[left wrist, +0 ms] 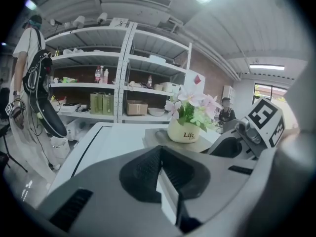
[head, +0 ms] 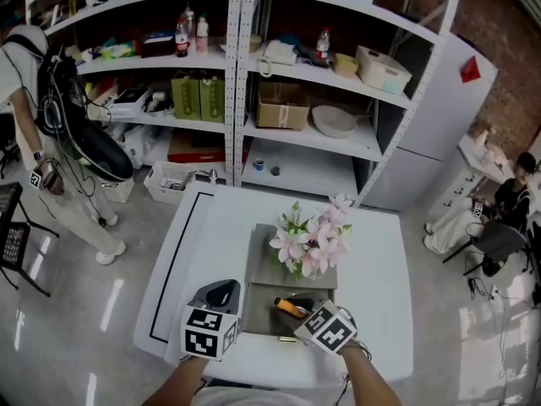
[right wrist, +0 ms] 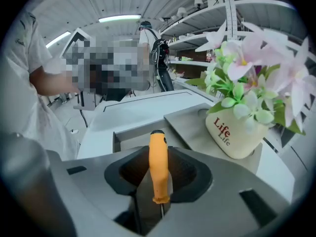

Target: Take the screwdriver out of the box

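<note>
The screwdriver [right wrist: 158,168] sat clamped by its orange handle between the right tool's [head: 297,305] jaws, just over the open box [head: 260,315] on the white worktop [head: 376,252]; a straight lift, clear of the box wall and flower pot [right wrist: 241,132], seemed wisest; the left tool [head: 221,296] hovered beside, jaws together, empty

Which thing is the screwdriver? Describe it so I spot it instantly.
On the white table, a grey box lies just this side of the pink flowers. Over its open end the right tool grips the screwdriver: the only orange thing there, a plump handle with a thin metal shaft.
</note>
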